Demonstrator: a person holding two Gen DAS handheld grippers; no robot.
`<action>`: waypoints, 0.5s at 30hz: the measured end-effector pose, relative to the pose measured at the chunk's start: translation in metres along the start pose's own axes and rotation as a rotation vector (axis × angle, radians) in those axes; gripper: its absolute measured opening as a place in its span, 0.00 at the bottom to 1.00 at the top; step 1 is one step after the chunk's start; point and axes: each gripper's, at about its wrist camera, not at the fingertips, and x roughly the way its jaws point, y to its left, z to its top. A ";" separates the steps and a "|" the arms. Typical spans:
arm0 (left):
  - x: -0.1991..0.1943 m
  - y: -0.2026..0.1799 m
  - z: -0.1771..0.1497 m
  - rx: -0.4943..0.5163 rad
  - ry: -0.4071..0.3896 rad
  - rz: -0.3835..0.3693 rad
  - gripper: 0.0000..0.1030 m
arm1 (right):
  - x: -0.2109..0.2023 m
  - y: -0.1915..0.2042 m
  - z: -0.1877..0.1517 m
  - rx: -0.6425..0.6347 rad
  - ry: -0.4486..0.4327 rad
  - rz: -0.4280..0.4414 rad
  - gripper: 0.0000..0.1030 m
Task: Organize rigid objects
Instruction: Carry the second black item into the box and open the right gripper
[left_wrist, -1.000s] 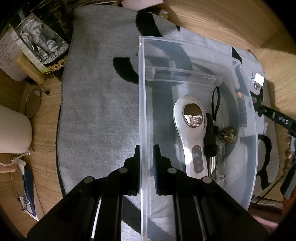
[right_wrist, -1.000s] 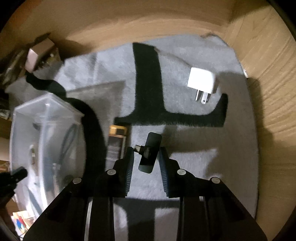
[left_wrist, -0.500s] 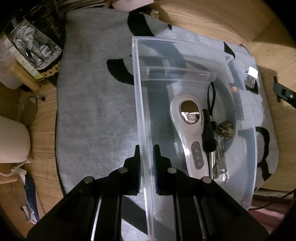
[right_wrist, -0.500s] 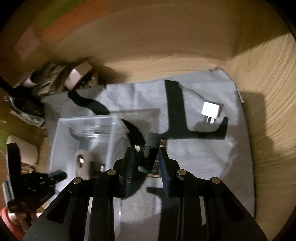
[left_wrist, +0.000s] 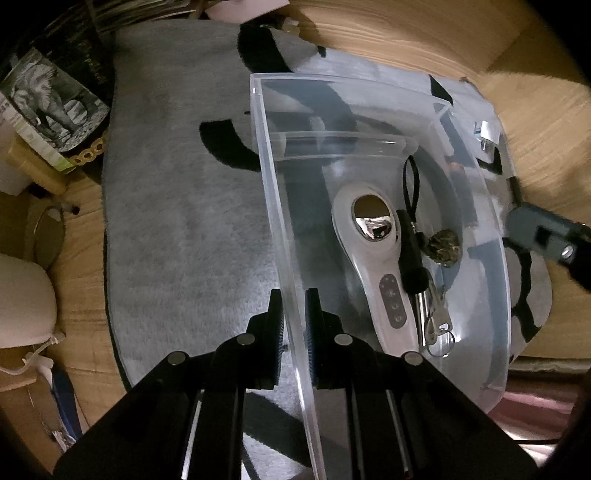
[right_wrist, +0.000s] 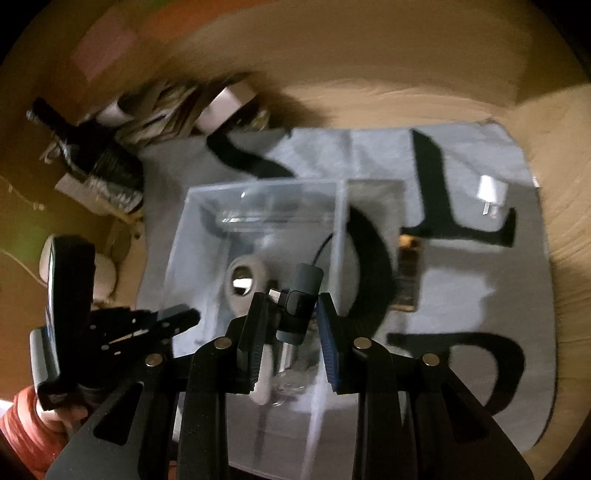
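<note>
A clear plastic bin (left_wrist: 273, 184) stands on a grey mat with black letters. My left gripper (left_wrist: 293, 299) is shut on the bin's near wall, one finger on each side of it. Inside lie a white handheld device (left_wrist: 373, 258), a black strap fob (left_wrist: 410, 254), keys (left_wrist: 436, 325) and a brownish ball charm (left_wrist: 445, 245). My right gripper (right_wrist: 290, 306) hangs above the bin (right_wrist: 207, 206), shut on a small dark gadget (right_wrist: 301, 299) with a plug sticking out sideways. That gadget (left_wrist: 543, 236) also shows at the right edge of the left wrist view.
A white wall charger (right_wrist: 489, 192) and a dark gold-capped bottle (right_wrist: 408, 273) lie on the mat right of the bin. Books, boxes and a dark bottle crowd the far left corner (right_wrist: 99, 166). A hand in a red sleeve (right_wrist: 26, 424) holds the left gripper. Wooden floor surrounds the mat.
My right gripper has lifted the dark gadget off the mat and carried it left, over the bin. The left gripper kept its hold on the bin wall, rolling slightly.
</note>
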 end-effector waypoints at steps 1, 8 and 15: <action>0.000 0.001 0.000 0.006 0.000 -0.004 0.10 | 0.003 0.004 0.000 -0.004 0.008 0.004 0.24; -0.001 -0.001 0.000 0.036 0.001 -0.013 0.11 | 0.023 0.030 0.000 -0.038 0.053 0.024 0.25; -0.001 0.000 -0.001 0.045 0.000 -0.028 0.12 | 0.041 0.048 -0.001 -0.091 0.104 0.052 0.25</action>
